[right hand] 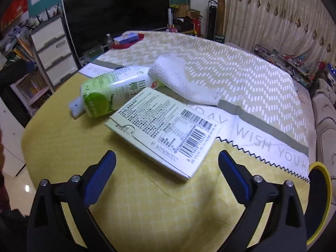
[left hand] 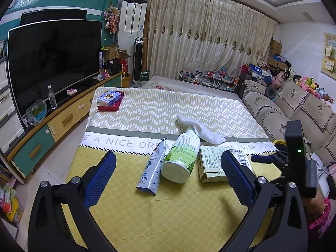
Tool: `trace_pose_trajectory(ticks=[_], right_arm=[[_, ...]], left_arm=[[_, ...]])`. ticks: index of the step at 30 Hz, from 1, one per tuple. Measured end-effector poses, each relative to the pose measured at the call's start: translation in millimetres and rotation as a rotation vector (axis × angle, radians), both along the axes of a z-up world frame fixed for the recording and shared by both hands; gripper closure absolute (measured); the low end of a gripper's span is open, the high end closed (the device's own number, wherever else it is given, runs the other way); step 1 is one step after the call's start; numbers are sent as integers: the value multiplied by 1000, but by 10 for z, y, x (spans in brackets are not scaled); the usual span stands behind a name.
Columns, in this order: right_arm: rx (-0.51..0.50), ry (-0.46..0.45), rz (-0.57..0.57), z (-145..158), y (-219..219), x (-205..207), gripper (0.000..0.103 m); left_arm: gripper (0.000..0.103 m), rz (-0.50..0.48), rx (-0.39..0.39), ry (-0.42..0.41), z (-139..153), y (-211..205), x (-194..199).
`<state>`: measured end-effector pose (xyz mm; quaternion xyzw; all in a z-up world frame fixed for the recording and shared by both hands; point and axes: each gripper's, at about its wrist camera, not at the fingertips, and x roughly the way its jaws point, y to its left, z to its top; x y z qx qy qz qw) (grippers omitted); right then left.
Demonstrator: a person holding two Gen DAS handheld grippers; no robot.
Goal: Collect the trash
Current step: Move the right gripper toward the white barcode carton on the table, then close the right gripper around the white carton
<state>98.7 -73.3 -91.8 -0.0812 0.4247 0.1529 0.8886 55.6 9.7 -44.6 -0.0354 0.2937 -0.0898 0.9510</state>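
On the yellow tablecloth lie a silver-blue foil pouch, a green-and-white bottle on its side, a flat pale green box with barcodes, and a white rolled towel. My left gripper hovers open over the cloth, the pouch and bottle between its fingers further on. The right gripper is open too, close to the near corner of the box. Behind the box lie the bottle and the towel. The other gripper's black body shows at the right edge of the left wrist view.
A blue box on a red book sits at the table's far left corner. A yellow-rimmed round bin stands at the table's right edge. TV and cabinet run along the left, a sofa along the right.
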Motion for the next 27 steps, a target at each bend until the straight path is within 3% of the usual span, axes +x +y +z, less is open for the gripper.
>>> trace_pose_trajectory(ticks=[5, 8, 10, 12, 14, 20, 23, 27], right_arm=[[-59, -30, -128, -102, 57, 199, 9], [-21, 2, -248, -130, -156, 425, 9], [93, 43, -166, -71, -250, 484, 9], [147, 23, -130, 22, -362, 509, 9], [158, -25, -24, 115, -437, 571, 7], [238, 85, 149, 7, -641, 976, 7], [286, 148, 227, -77, -550, 962, 6], [244, 152, 258, -118, -358, 655, 6]], left_arm=[[5, 10, -17, 10, -25, 56, 23], [5, 10, -16, 12, -36, 58, 21], [5, 12, -10, 12, -49, 67, 23], [5, 16, -14, 13, -62, 85, 33], [5, 16, -27, 17, -79, 100, 43], [5, 7, -17, 17, -89, 30, 36], [5, 3, -15, 20, -75, 1, 50], [5, 4, -7, 9, -40, -11, 44]])
